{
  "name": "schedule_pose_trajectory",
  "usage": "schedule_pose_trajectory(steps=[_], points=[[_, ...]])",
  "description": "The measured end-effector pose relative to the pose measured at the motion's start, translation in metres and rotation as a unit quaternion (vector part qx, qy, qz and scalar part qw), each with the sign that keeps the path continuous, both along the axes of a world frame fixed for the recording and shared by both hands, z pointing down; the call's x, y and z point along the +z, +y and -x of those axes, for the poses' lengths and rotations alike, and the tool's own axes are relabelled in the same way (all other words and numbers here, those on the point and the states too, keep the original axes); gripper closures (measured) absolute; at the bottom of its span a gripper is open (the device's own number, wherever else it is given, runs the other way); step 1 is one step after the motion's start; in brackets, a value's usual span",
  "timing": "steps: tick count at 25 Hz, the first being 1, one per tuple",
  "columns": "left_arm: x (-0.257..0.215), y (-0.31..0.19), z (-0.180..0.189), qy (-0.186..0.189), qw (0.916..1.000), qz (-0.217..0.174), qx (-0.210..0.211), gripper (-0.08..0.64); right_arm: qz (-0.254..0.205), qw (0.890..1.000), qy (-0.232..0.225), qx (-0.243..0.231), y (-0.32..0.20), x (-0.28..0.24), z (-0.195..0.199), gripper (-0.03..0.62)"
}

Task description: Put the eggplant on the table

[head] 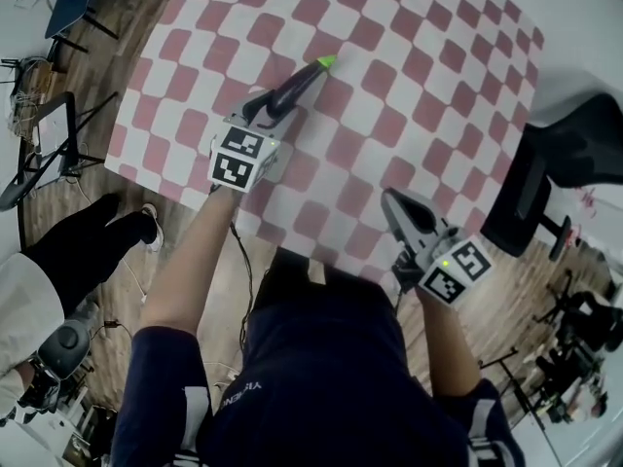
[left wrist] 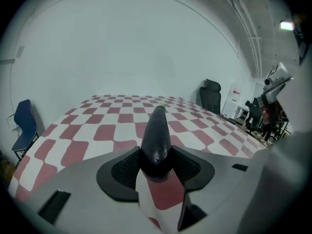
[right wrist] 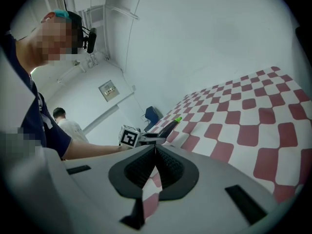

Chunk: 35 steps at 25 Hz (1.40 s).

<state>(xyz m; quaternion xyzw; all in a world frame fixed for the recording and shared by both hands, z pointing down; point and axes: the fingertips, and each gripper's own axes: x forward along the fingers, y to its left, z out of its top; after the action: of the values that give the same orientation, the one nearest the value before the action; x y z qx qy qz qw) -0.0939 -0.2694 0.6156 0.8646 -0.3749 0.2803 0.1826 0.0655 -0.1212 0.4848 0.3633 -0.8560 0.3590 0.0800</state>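
One glossy, tapered eggplant [left wrist: 157, 138] (green-tipped) between textured left tongs [left wrist: 156, 165]

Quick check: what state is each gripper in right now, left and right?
Left gripper: closed on the eggplant, gripping its thick end.
Right gripper: closed, nothing between its jaws.

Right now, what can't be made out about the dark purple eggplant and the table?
- Contact between the dark purple, green-tipped eggplant and the red-and-white checked tablecloth: head view looks steeply down; in the left gripper view the gripper's body hides the underside.
- Eggplant's rear end: covered by the left gripper in both views.
- Tablecloth's far side: cut off by the head view's top edge.
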Motion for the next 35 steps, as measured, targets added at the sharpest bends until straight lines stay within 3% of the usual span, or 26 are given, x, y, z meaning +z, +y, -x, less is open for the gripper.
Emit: schedule_pose_trajectory(steps=[9,17,24,30,34,35], points=[[0.050,-0.009,-0.013,-0.093,0.9934,0.058,0.034,0.339,0.021,1.000,0.000,0.007,0.000,0.019,-0.018,0.575],[0.063,-0.001,-0.019,-0.122,0.9869,0.087,0.058,0.324,0.025,1.000,-0.004,0.007,0.004,0.023,-0.025,0.575],[0.028,-0.004,-0.020,-0.107,0.9919,0.051,0.045,0.284,0.009,1.000,-0.009,0.010,0.003,0.010,-0.030,0.575],[-0.073,0.006,-0.026,-0.047,0.9982,-0.029,0.024,0.284,-0.026,0.999,-0.017,0.009,-0.004,-0.021,-0.032,0.575],[-0.139,0.035,-0.029,-0.002,0.9973,-0.072,0.016,0.293,-0.053,0.998,-0.021,0.010,-0.009,-0.046,-0.036,0.575],[-0.153,0.045,-0.030,0.009,0.9967,-0.079,0.016,0.323,-0.059,0.998,-0.022,0.010,-0.010,-0.053,-0.036,0.577]])
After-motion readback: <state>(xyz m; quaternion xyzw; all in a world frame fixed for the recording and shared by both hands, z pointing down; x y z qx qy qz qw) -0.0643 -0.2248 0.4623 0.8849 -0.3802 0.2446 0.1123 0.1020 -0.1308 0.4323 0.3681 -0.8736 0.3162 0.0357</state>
